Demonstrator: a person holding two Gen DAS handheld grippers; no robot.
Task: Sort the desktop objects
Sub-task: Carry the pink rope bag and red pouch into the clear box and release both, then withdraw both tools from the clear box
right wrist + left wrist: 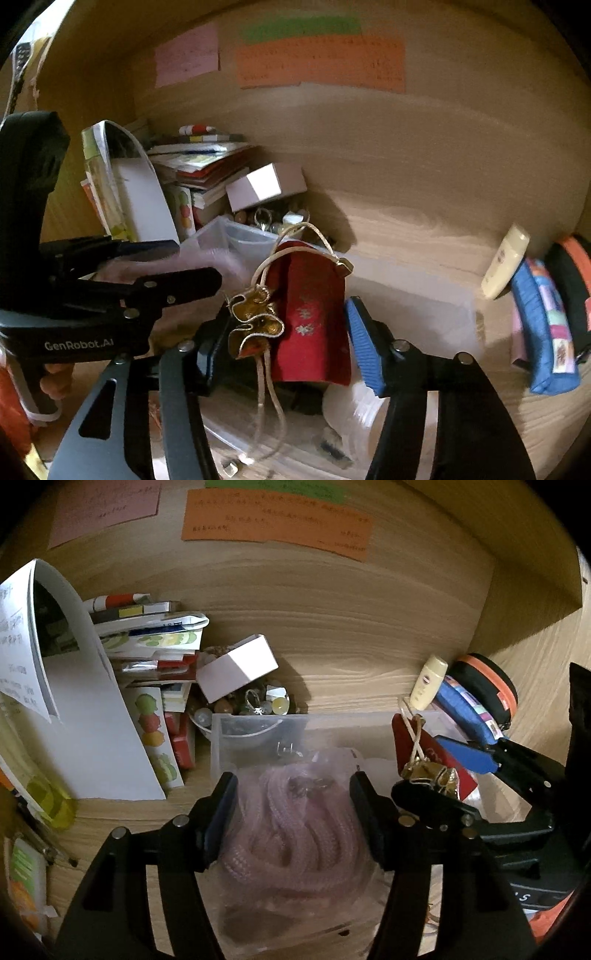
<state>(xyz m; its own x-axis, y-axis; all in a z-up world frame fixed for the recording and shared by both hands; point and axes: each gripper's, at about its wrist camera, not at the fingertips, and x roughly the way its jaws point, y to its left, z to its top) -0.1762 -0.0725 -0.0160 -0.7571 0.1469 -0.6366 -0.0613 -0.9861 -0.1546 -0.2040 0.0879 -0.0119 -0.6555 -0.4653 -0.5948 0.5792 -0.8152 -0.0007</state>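
My left gripper (293, 794) is shut on a clear plastic bag of pink rope (295, 834), held over a clear plastic bin (258, 727). My right gripper (284, 332) is shut on a red pouch (314, 314) with a gold frilled neck and gold cord, held over the same bin (406, 310). In the left wrist view the red pouch (428, 753) and the right gripper (443, 775) sit just right of the bag. In the right wrist view the left gripper (184, 266) and the bag (207, 258) are at the left.
A stack of books and papers (147, 646) and a white box (236, 668) over a bowl of trinkets (255, 701) stand at back left. A cream bottle (428, 683), a blue pouch (469, 709) and a black-orange case (487, 686) lie at right. Notes hang on the wooden back wall (277, 520).
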